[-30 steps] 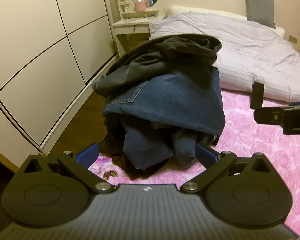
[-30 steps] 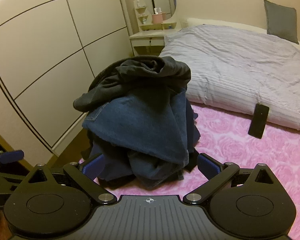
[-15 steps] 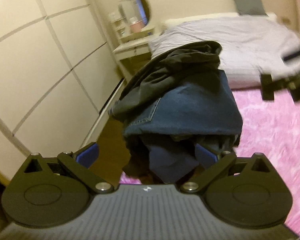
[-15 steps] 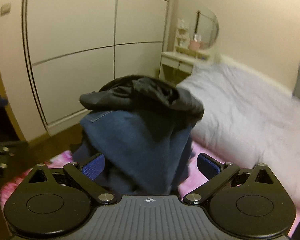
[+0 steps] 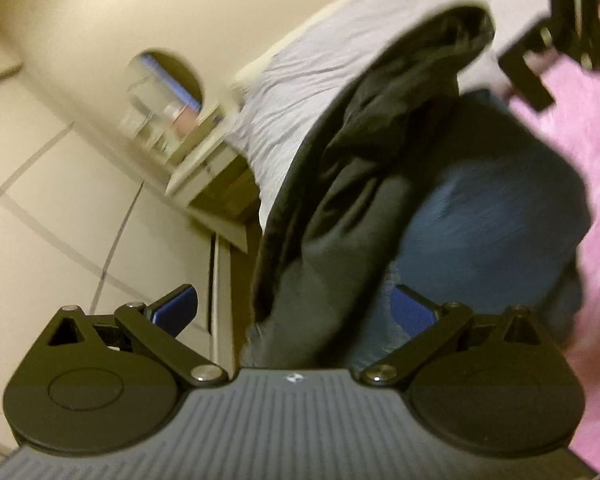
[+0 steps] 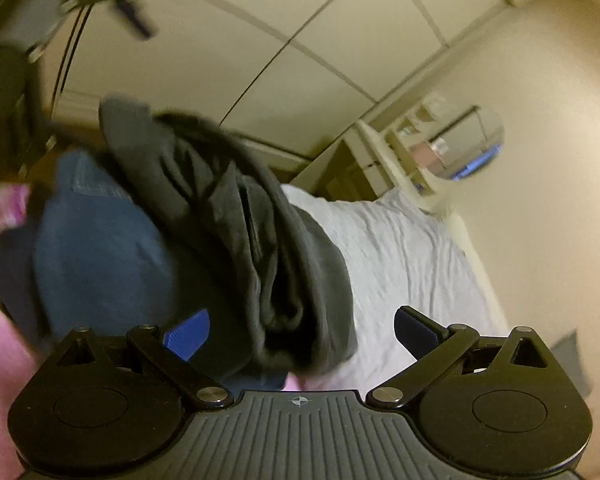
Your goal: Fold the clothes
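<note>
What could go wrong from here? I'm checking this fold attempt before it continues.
Both grippers, left and right, are open around the dark garment, which lies draped over the jeans. A deep pinch might drag the jeans along too. Both views are tilted and blurred, so the aim may be off.

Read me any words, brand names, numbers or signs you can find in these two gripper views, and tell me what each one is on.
No readable text in either view.
Left gripper body: only a small round crosshair mark, no letters.
Right gripper body: the same small mark, no letters.
Items on the dresser shelf by the mirror: too blurred to read any labels.
Jeans and dark garment: no tag or print visible.
</note>
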### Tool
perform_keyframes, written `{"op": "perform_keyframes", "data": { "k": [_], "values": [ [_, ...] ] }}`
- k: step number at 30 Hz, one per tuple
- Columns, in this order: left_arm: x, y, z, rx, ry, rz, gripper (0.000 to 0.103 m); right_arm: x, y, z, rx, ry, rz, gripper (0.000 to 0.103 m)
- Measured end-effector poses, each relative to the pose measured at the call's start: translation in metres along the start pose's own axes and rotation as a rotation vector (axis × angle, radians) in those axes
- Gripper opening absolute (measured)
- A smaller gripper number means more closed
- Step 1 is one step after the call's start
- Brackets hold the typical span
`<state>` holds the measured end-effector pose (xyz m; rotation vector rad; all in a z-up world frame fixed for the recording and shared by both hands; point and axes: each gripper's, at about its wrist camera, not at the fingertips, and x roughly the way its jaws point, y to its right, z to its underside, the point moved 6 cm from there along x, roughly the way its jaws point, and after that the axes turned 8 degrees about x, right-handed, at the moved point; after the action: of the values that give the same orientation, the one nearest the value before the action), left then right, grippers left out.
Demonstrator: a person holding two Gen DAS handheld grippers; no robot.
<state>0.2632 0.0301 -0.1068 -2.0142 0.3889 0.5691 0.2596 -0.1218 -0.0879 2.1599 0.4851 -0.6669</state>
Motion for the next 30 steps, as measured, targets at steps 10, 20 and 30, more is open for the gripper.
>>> {"op": "perform_keyframes", "data": {
  "k": [10, 20, 30],
  "values": [
    [0.078, 0.004, 0.01, 0.25, 0.134, 0.087, 0.103, 0.068, -0.004, -0.008, -0.159, -0.119, 0.006, 0.025],
    [0.075, 0.002, 0.016, 0.244, 0.17, 0.168, 0.039, 0.034, 0.039, -0.045, -0.095, 0.05, 0.056, 0.011],
    [-0.027, -0.041, -0.038, 0.133, 0.318, -0.029, 0.036, -0.114, 0.086, -0.068, 0.002, 0.276, 0.181, 0.011]
  ]
}}
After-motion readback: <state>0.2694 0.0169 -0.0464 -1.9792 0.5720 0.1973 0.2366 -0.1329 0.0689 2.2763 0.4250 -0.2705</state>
